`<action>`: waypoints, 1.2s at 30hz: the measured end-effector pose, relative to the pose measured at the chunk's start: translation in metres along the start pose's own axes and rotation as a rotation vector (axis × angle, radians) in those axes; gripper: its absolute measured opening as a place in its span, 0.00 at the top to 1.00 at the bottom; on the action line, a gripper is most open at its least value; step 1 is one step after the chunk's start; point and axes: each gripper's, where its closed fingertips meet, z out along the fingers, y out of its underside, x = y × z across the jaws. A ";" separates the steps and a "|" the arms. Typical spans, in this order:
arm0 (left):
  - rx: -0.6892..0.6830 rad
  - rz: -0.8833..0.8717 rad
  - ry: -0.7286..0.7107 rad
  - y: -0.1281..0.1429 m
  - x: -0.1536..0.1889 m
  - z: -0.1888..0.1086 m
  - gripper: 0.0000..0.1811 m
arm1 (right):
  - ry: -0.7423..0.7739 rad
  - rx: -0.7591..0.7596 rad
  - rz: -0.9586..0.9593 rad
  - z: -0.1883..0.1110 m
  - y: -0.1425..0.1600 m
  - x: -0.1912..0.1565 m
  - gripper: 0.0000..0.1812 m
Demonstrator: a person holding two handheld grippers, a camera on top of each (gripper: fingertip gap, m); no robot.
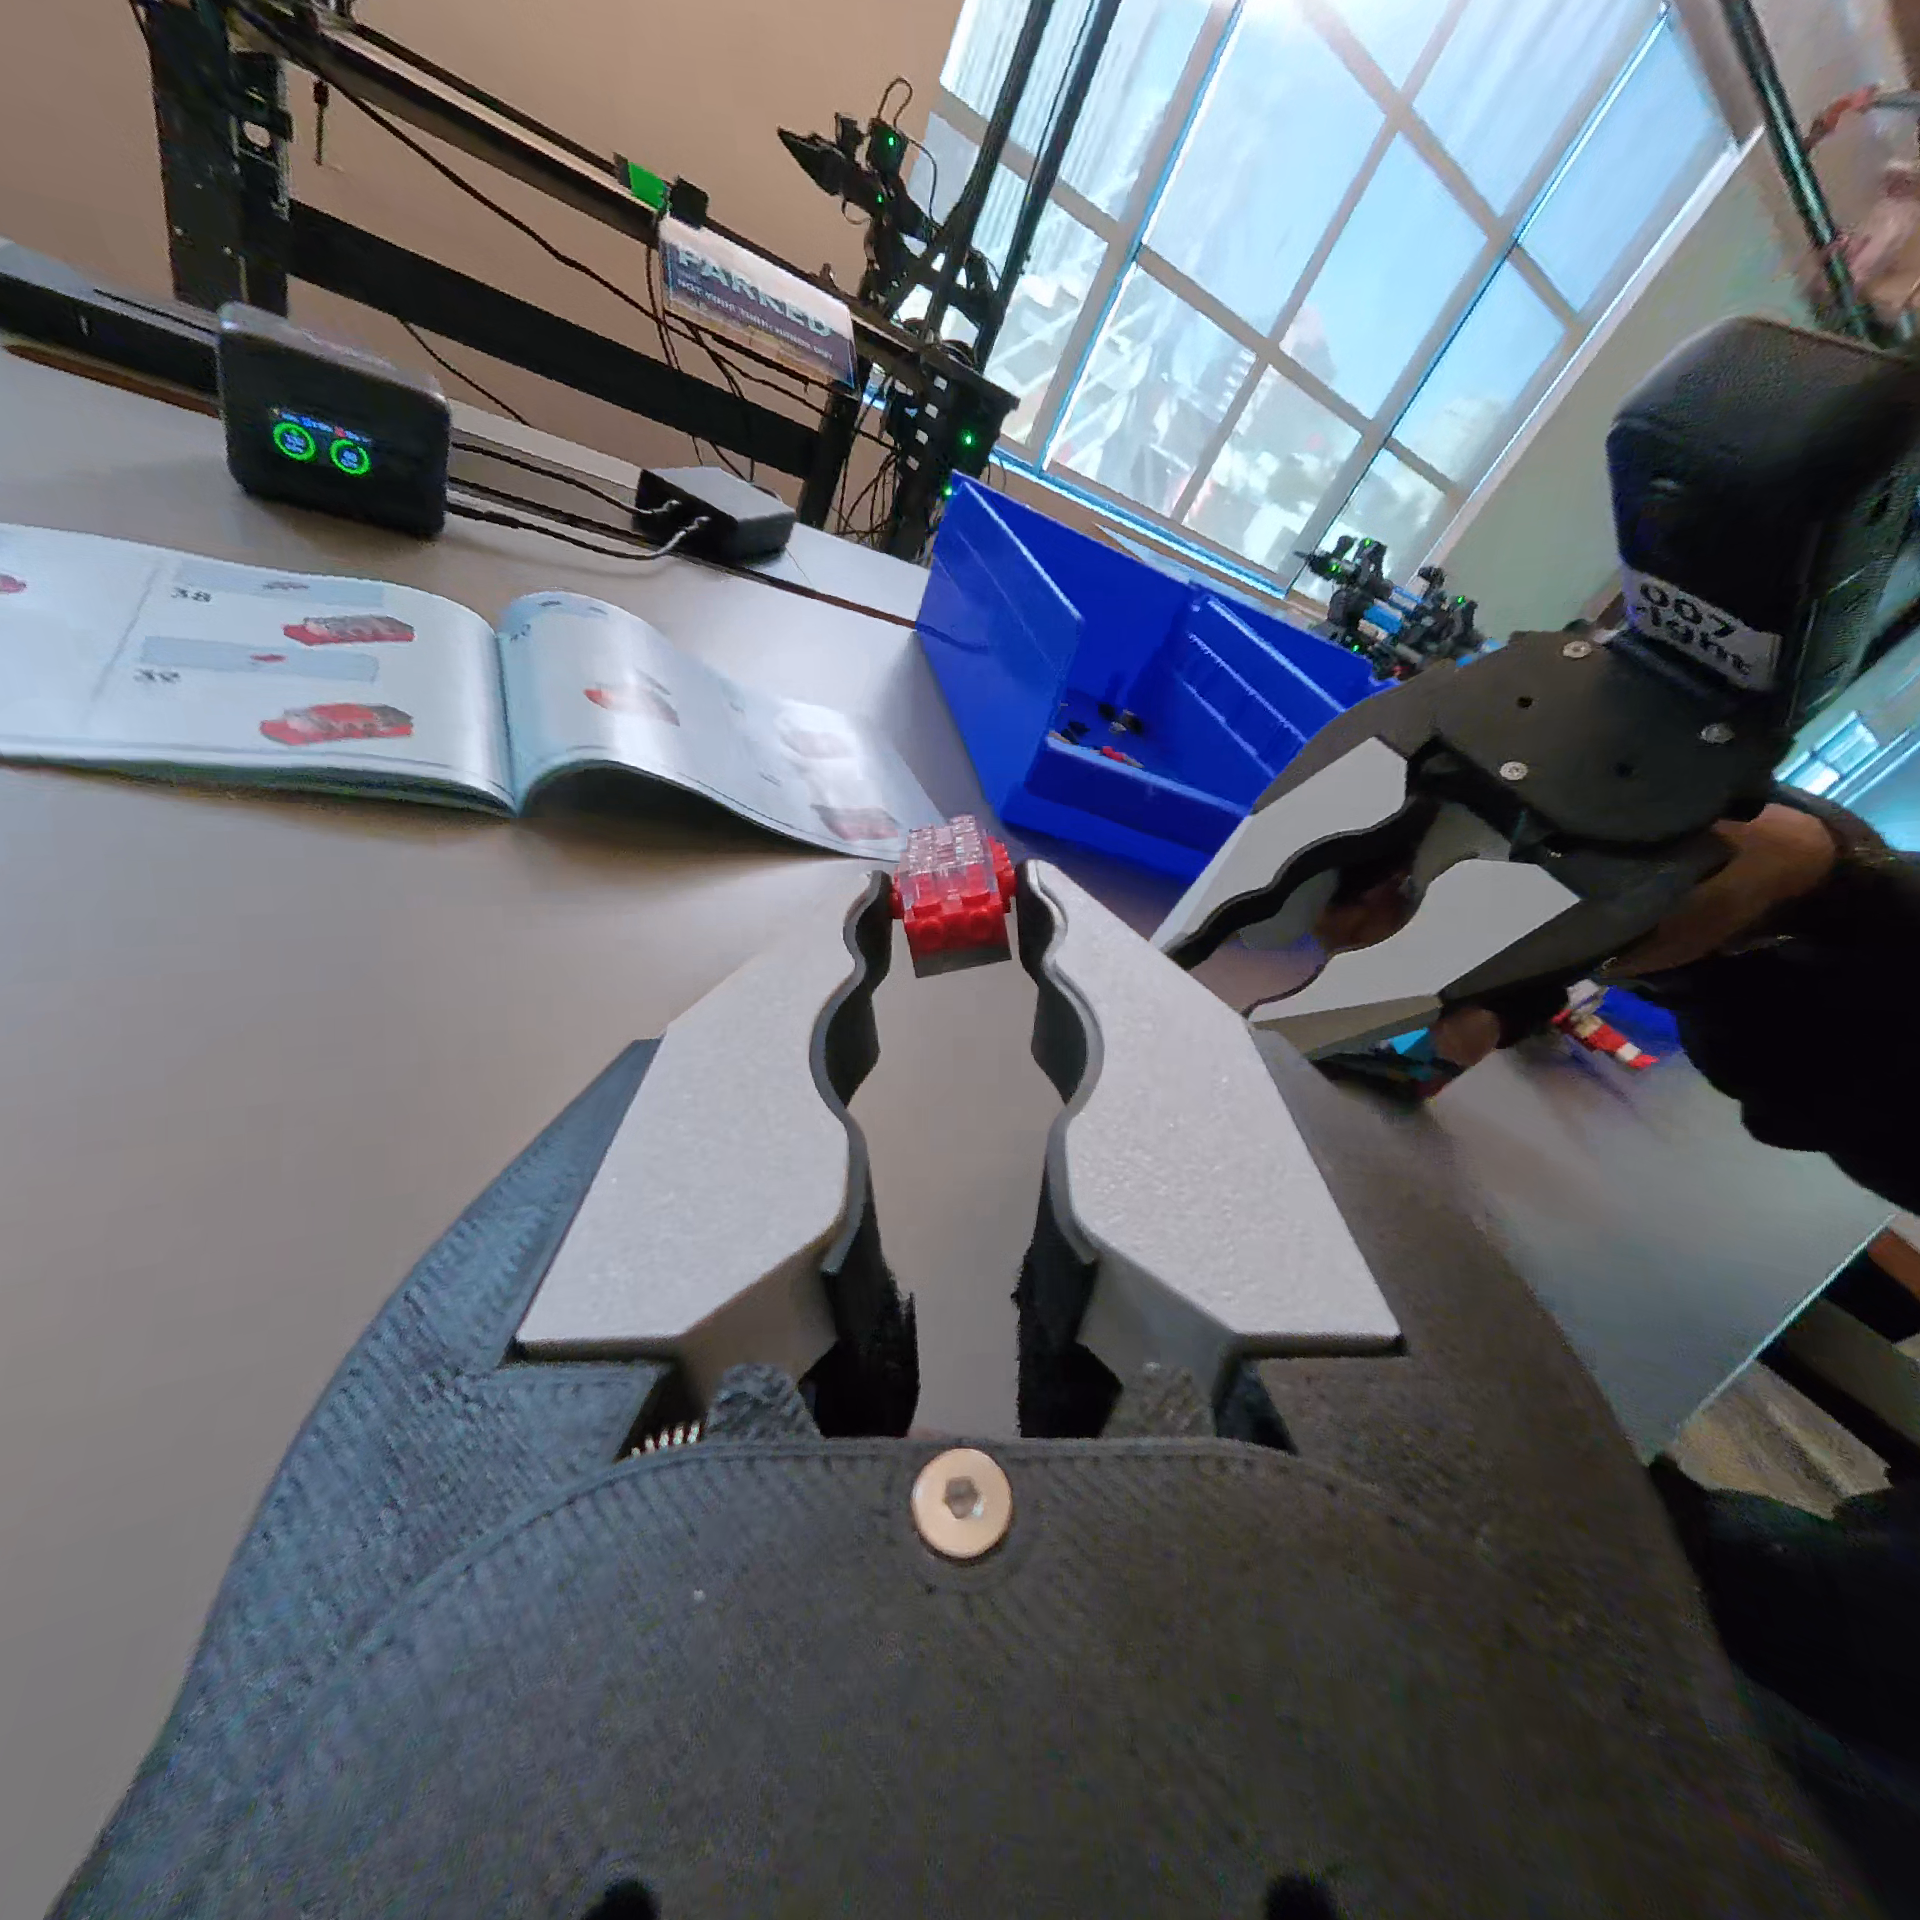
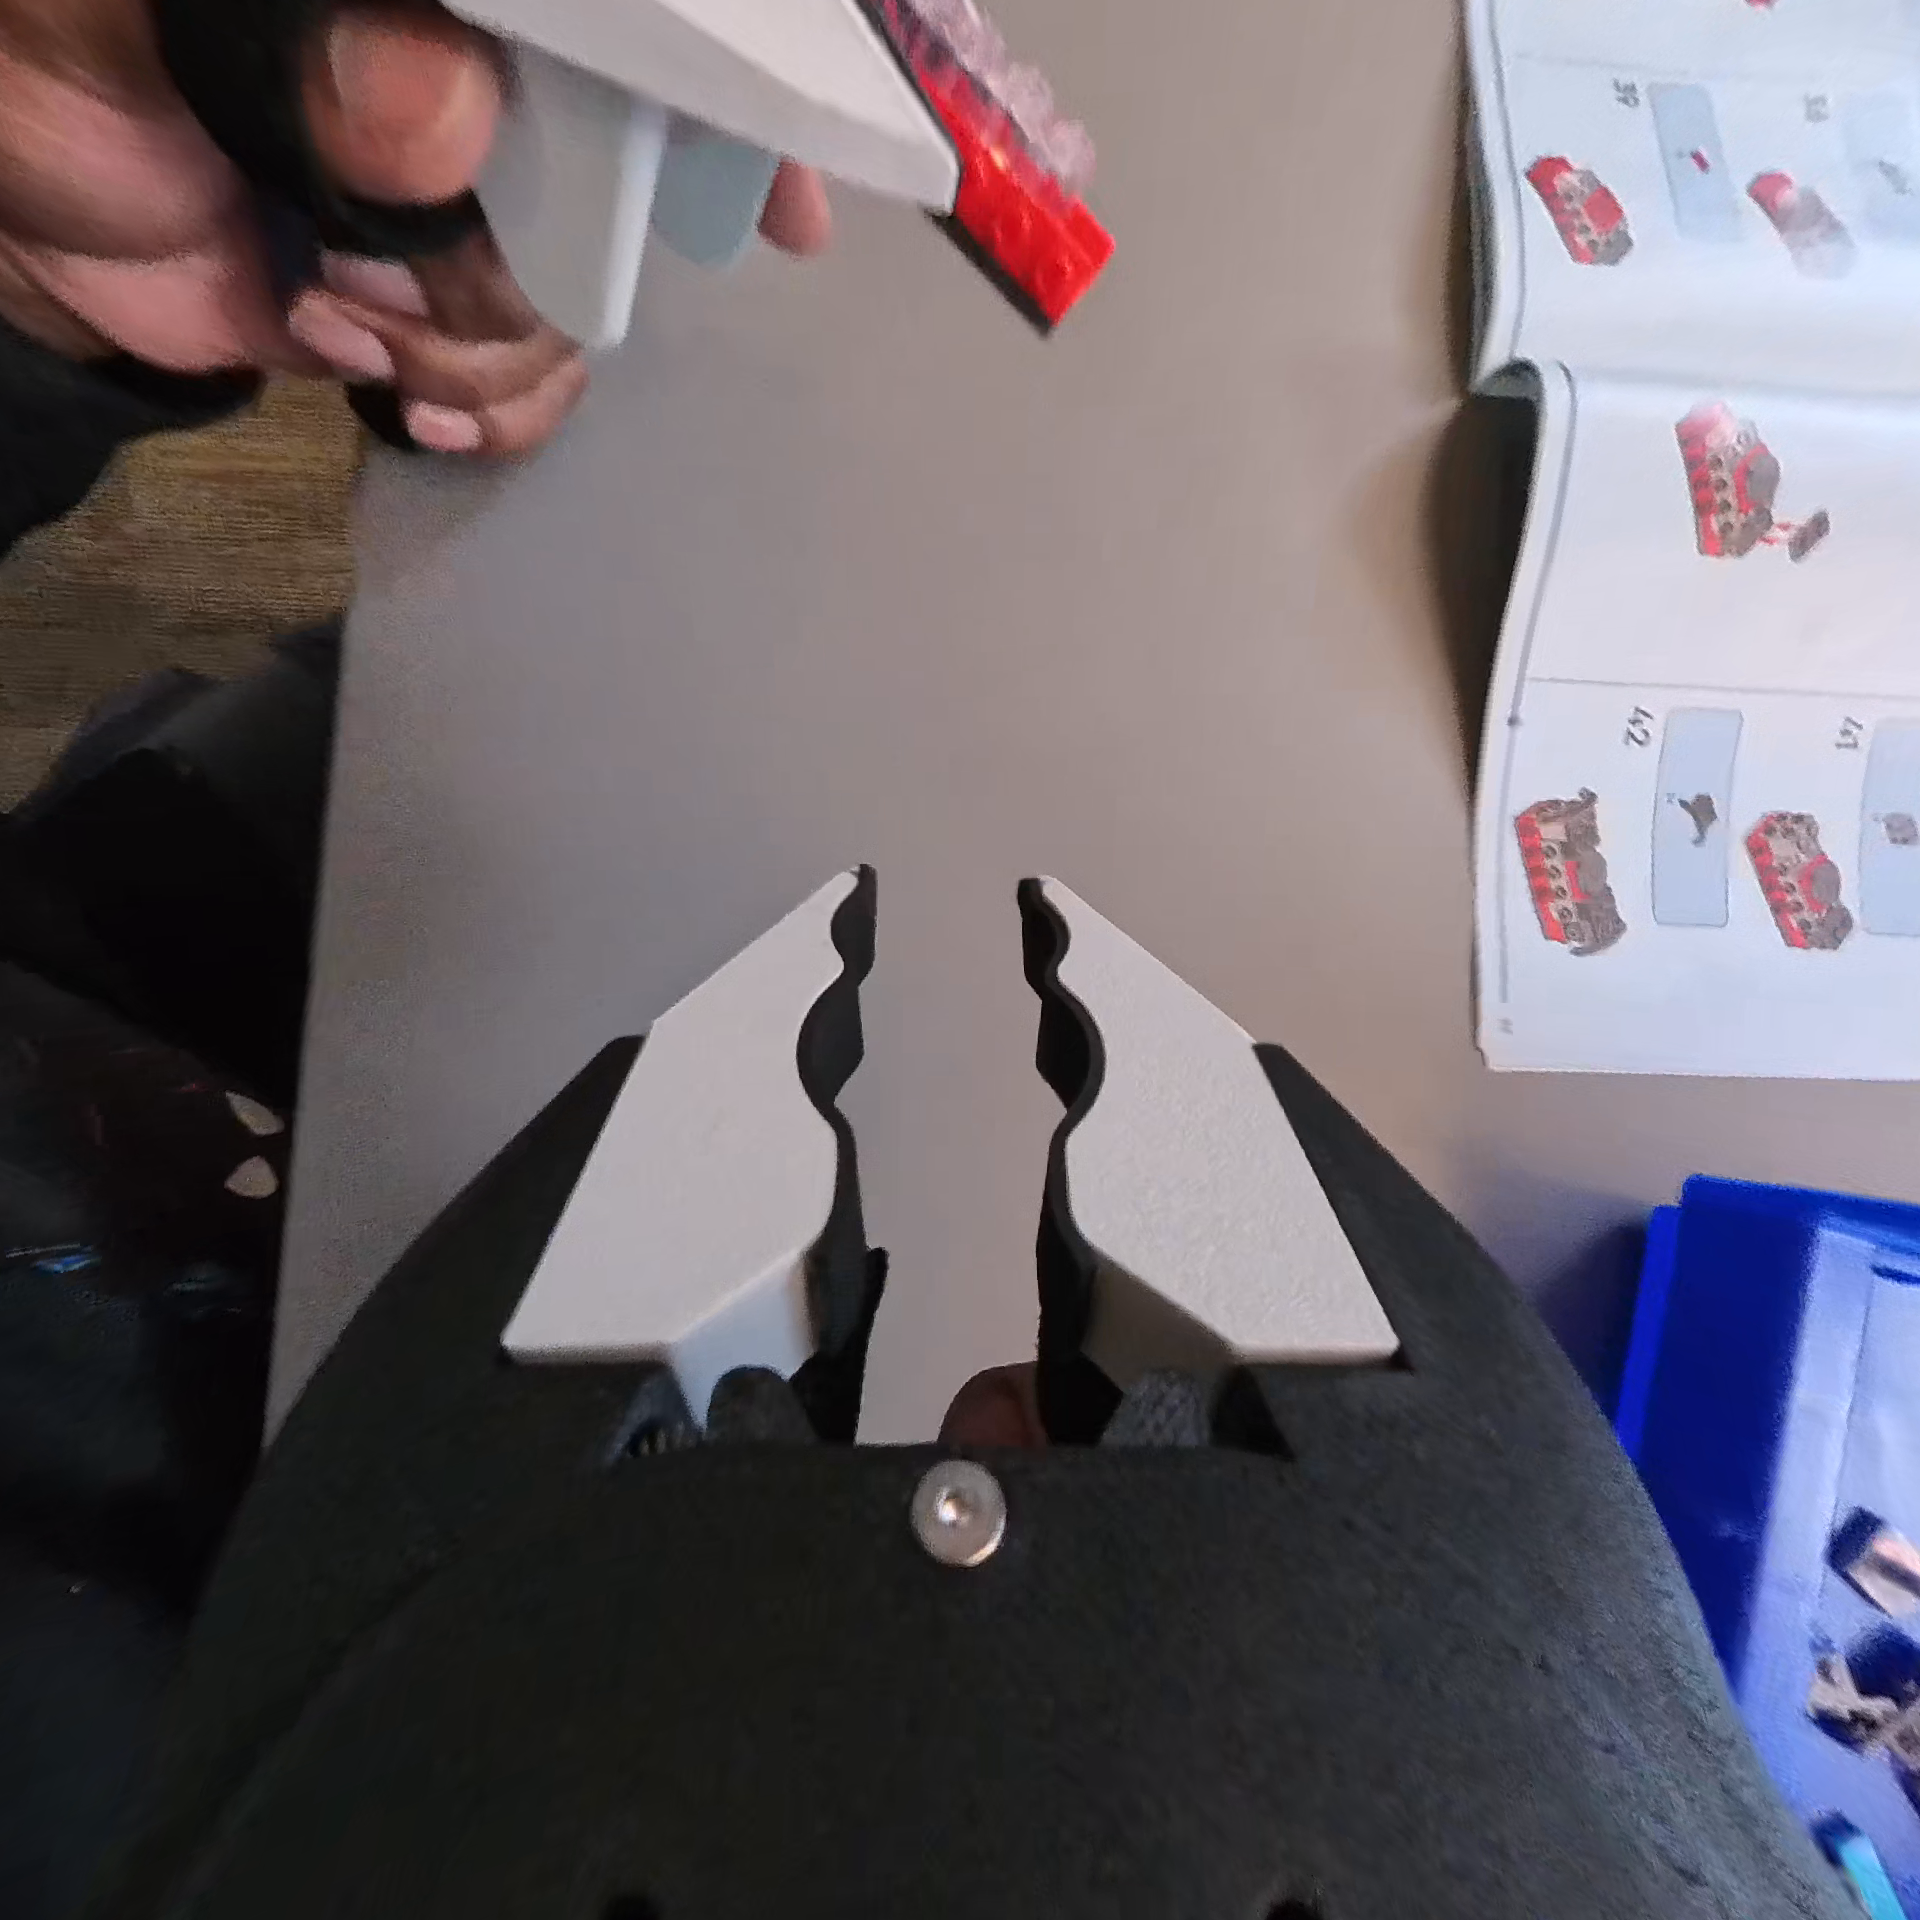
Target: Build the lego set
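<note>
My left gripper (image 1: 954,902) is shut on a small lego build (image 1: 954,891) of red bricks with clear pieces on top and a dark base, held between the fingertips above the grey table (image 1: 312,1039). The same build (image 2: 1023,208) shows in the right wrist view at the top, in the left gripper's fingers. My right gripper (image 2: 945,881) is open and empty over bare table, below that build. It also shows in the left wrist view (image 1: 1236,966), to the right of the build, jaws apart, held by a hand.
An open instruction booklet (image 1: 436,686) lies at the back left; it also shows at the right in the right wrist view (image 2: 1704,540). A blue parts bin (image 1: 1122,665) with small pieces stands behind the build. A black device with a lit screen (image 1: 332,416) sits at the back. The table edge (image 1: 1766,1340) runs on the right. There is about 10 cm between the tips of the two grippers.
</note>
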 end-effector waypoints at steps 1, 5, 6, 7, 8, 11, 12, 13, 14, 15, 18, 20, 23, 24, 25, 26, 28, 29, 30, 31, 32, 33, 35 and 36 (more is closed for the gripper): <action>-0.010 0.008 0.001 -0.003 -0.006 0.003 0.87 | 0.020 -0.009 0.013 -0.001 0.002 0.007 0.84; -0.016 0.012 0.089 -0.015 -0.010 0.020 0.87 | 0.116 -0.037 0.074 -0.019 0.016 0.035 0.85; -0.031 0.032 0.119 -0.014 -0.008 0.026 0.87 | 0.148 -0.044 0.091 -0.025 0.021 0.042 0.85; -0.046 0.054 0.146 -0.013 -0.005 0.033 0.87 | 0.177 -0.048 0.110 -0.030 0.026 0.048 0.85; -0.064 0.077 0.179 -0.010 -0.002 0.040 0.87 | 0.201 -0.045 0.133 -0.035 0.030 0.052 0.85; -0.110 0.111 0.278 -0.001 0.008 0.058 0.87 | 0.255 -0.014 0.211 -0.042 0.036 0.054 0.86; -0.118 0.105 0.313 -0.001 0.011 0.063 0.87 | 0.270 0.002 0.237 -0.043 0.037 0.053 0.86; -0.122 0.113 0.342 -0.002 0.013 0.067 0.87 | 0.279 0.017 0.260 -0.043 0.038 0.050 0.86; -0.134 0.130 0.360 -0.001 0.014 0.070 0.87 | 0.288 0.031 0.284 -0.042 0.039 0.048 0.86; -0.154 0.145 0.369 0.001 0.013 0.072 0.87 | 0.297 0.038 0.309 -0.042 0.041 0.046 0.86; -0.186 0.129 0.411 0.003 0.012 0.073 0.87 | 0.324 0.042 0.370 -0.040 0.046 0.045 0.86; -0.191 0.094 0.436 0.001 0.011 0.072 0.87 | 0.331 0.079 0.395 -0.037 0.041 0.045 0.86; -0.172 0.053 0.438 -0.003 0.008 0.068 0.87 | 0.307 0.180 0.410 -0.027 0.021 0.048 0.86; -0.155 0.037 0.440 -0.006 0.006 0.065 0.87 | 0.293 0.228 0.402 -0.022 0.011 0.049 0.86; -0.137 0.019 0.444 -0.009 0.005 0.062 0.87 | 0.279 0.269 0.391 -0.017 0.001 0.050 0.85; -0.121 -0.001 0.448 -0.012 0.003 0.060 0.87 | 0.274 0.303 0.369 -0.012 -0.008 0.052 0.85; -0.104 -0.044 0.445 -0.016 -0.005 0.057 0.87 | 0.271 0.355 0.309 -0.003 -0.024 0.057 0.84; -0.099 -0.065 0.442 -0.018 -0.009 0.056 0.87 | 0.270 0.383 0.287 0.000 -0.030 0.059 0.84; -0.092 -0.081 0.441 -0.020 -0.012 0.055 0.87 | 0.264 0.415 0.278 0.002 -0.037 0.062 0.84; -0.083 -0.092 0.441 -0.022 -0.014 0.054 0.87 | 0.250 0.445 0.289 0.003 -0.042 0.064 0.84; -0.076 -0.097 0.442 -0.024 -0.016 0.053 0.87 | 0.229 0.470 0.310 0.002 -0.046 0.066 0.84; -0.073 -0.097 0.443 -0.025 -0.018 0.052 0.87 | 0.211 0.491 0.327 0.000 -0.050 0.067 0.84; -0.079 -0.094 0.450 -0.027 -0.022 0.051 0.87 | 0.206 0.505 0.337 -0.004 -0.053 0.070 0.84; -0.099 -0.083 0.443 -0.026 -0.025 0.052 0.87 | 0.222 0.507 0.332 -0.007 -0.053 0.073 0.84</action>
